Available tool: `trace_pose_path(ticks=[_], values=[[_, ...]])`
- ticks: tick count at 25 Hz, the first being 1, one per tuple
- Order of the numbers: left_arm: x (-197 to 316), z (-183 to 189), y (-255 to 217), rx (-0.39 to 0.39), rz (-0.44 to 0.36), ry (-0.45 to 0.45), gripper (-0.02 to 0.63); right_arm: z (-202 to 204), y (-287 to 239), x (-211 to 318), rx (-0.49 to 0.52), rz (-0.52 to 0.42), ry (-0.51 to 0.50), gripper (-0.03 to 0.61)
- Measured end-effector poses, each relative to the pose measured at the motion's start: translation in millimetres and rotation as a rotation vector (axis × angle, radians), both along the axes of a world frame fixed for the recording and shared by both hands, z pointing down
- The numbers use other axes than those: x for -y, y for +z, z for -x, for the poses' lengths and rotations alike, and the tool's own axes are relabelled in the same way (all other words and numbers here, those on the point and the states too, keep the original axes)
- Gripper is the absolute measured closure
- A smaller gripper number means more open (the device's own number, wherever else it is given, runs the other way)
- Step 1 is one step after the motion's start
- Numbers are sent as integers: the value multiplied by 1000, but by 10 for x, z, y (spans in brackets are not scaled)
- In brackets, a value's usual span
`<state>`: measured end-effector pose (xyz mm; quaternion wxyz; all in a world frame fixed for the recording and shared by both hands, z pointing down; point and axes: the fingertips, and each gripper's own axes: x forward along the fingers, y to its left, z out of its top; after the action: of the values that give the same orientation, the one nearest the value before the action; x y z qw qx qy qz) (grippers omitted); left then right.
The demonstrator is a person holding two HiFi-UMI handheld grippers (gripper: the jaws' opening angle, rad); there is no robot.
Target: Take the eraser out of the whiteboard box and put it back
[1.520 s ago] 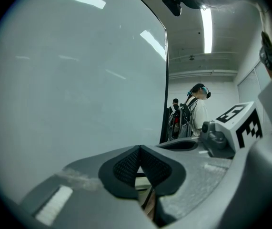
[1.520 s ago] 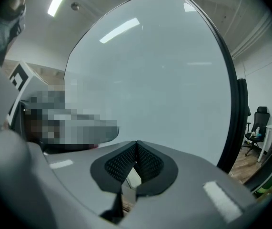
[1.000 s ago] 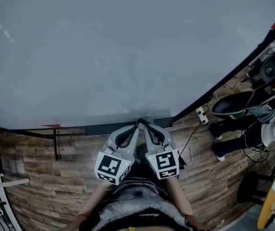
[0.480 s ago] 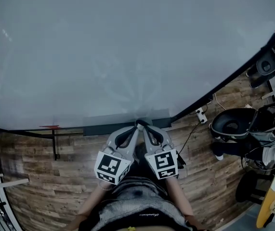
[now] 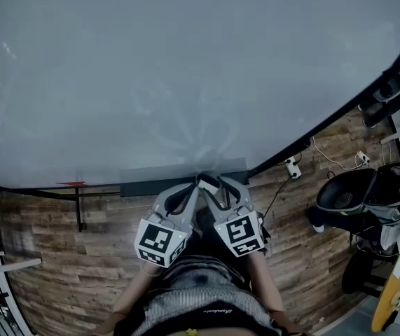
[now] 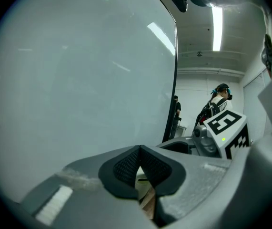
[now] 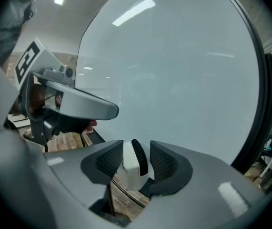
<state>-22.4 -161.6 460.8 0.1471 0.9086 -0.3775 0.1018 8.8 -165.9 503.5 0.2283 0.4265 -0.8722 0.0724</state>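
Note:
The whiteboard box (image 5: 143, 186) is a dark tray on the board's lower edge. Both grippers point into it side by side. In the right gripper view the eraser (image 7: 133, 163), white with a black felt strip, stands between the pads of my right gripper (image 7: 136, 145). Those jaws have just been opening, and a gap shows between the felt and the right pad (image 7: 164, 165), so they do not press on it. My left gripper (image 6: 139, 148) is shut with its pads meeting and nothing between them. In the head view the left gripper (image 5: 197, 186) and right gripper (image 5: 211, 183) almost touch.
The large whiteboard (image 5: 185, 68) fills the view ahead. Below is wooden floor (image 5: 59, 257). A red marker (image 5: 73, 184) lies on the ledge to the left. Black chairs (image 5: 347, 191) and a power strip (image 5: 292, 166) stand to the right. A person (image 6: 219, 97) stands far off.
The right gripper's jaws have spread apart at the box. Both grippers have dipped slightly toward it. The left gripper stays shut.

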Motion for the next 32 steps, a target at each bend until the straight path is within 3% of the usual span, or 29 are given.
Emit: trace_pose_path(ticks=[7, 14, 21, 32], values=[[81, 124, 83, -5, 8, -34, 612, 112, 217, 12, -58, 57, -105, 362], [-201, 122, -55, -14, -19, -48, 612, 53, 179, -234, -51, 74, -81, 407], [-182, 108, -64, -19, -13, -44, 612, 51, 198, -162, -43, 114, -73, 402], [-262, 149, -44, -16, 1, -50, 612, 57, 211, -162, -22, 102, -58, 408]])
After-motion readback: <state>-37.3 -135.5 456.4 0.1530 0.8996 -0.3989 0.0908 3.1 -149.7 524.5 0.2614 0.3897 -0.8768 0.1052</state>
